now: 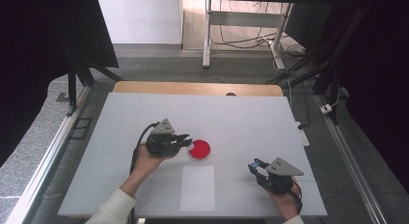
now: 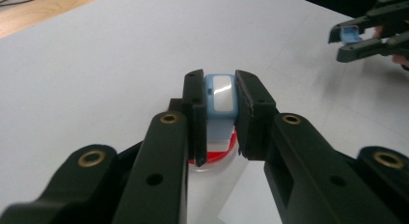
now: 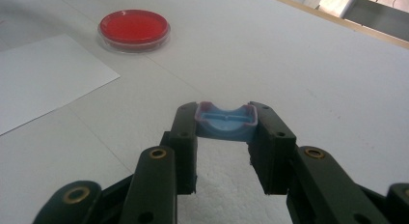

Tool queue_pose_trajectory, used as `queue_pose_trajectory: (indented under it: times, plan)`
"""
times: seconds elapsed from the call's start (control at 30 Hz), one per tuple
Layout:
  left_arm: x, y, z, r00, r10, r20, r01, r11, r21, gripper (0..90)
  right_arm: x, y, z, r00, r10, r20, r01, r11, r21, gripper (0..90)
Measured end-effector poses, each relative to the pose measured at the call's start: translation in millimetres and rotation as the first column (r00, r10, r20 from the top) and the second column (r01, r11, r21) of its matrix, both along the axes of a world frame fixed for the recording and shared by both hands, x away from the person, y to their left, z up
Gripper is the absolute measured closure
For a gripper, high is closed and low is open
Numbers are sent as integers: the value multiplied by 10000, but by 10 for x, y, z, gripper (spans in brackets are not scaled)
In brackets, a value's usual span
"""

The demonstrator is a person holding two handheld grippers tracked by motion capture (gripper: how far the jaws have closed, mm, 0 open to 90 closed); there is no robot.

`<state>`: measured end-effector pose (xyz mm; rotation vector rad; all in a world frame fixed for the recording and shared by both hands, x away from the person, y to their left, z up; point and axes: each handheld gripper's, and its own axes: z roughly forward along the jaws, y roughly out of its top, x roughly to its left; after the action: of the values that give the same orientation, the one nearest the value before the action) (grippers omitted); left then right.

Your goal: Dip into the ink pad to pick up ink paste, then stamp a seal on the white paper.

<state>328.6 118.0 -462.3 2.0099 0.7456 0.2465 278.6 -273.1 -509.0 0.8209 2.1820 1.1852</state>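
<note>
The left gripper (image 1: 185, 140) lies left of centre on the white table (image 1: 251, 118), held from below by the person's left hand (image 1: 147, 161). Its black jaws point toward 3 o'clock and are clamped on a small light-blue plastic piece with a glossy pale face (image 2: 220, 96). In the left gripper view this piece stands upright between the two pads, touching both. The jaw tips hang over the 9 o'clock rim of the round clear dish with red filling (image 1: 199, 150), which shows directly below the held piece in that view.

The dish rests near the table centre. At its 6 o'clock, just beside it but apart, a white rectangular paper sheet (image 1: 197, 188) lies flat, running toward the near table edge. In the right gripper view the dish sits at about 10 o'clock from the jaws, with the sheet's corner just short of it.

The right gripper (image 1: 253, 166) lies at about 4 o'clock from the dish, well apart from it, held by the person's right hand (image 1: 284, 202). Its jaws point toward 10 o'clock and are clamped on a light-blue plastic cap with a curved, dished upper face (image 3: 225, 120). The cap spans the gap between the pads near the tips and is clear of the table surface. The grey three-cornered plate on each gripper faces upward in the high view.
</note>
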Motion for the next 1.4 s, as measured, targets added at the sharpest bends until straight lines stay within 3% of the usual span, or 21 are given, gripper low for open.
queue_pose_trajectory:
  times: [0.7,1.4]
  plan:
    - [-269,47,139,9980,-628,85,631,9975,-315,754,7,-10,-5,10000,-86,1,86,10000,-3,644]
    - [-458,7,70,9955,-952,12,952,9952,-237,754,3,0,5,9999,-38,138,39,10000,-30,644]
